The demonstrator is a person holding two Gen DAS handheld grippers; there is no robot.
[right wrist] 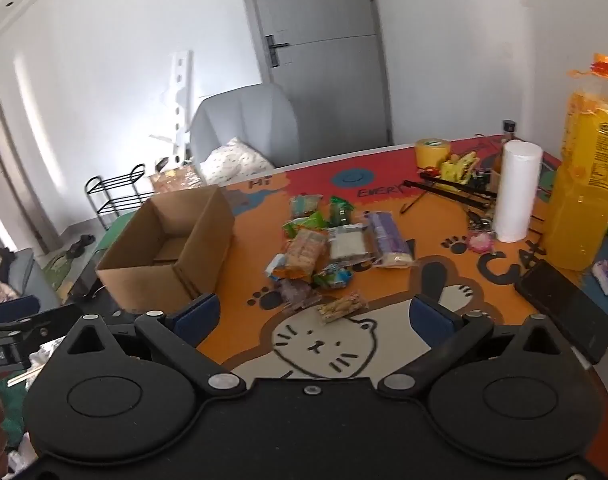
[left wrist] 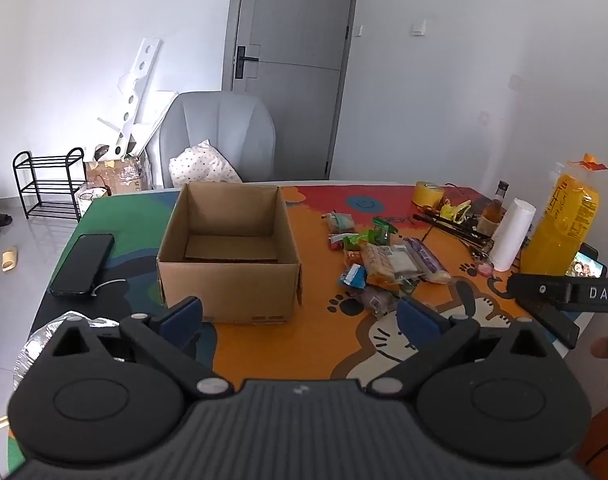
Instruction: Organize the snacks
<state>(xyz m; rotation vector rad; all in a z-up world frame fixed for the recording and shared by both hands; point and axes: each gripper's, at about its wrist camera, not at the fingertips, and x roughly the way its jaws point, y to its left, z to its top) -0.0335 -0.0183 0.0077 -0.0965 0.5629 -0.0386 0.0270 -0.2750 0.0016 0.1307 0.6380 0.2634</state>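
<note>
I am looking along the tabletop [left wrist: 263,344] from its near edge, and going from the left I am seeing a dark phone [left wrist: 83,264] lying flat, then the open cardboard box [left wrist: 227,256], which is showing nothing inside but a loose cardboard flap on its floor. I am holding the left tongs [left wrist: 299,316] above the near edge, just in front of the box, with the jaws spread wide and nothing between them. To the right of the box, the snack pile [right wrist: 328,248] is sitting on the orange part of the mat, a loose heap of small wrapped packets, with one clear packet of stick-shaped biscuits [right wrist: 342,306] lying nearest to me and slightly apart from the rest. I am keeping the right tongs [right wrist: 312,318] over the cat drawing, just short of that packet, also fully open and empty. Farther right a white roll [right wrist: 518,192] and a tall orange juice bottle [right wrist: 584,184] are standing upright, well clear of the pile. I am judging that no snack is in the box yet, so I am at the very first pick: the next move is calling for lowering the right tongs around the near packet, closing gently on the crinkly wrapper, and carrying it left over the box rim.
</note>
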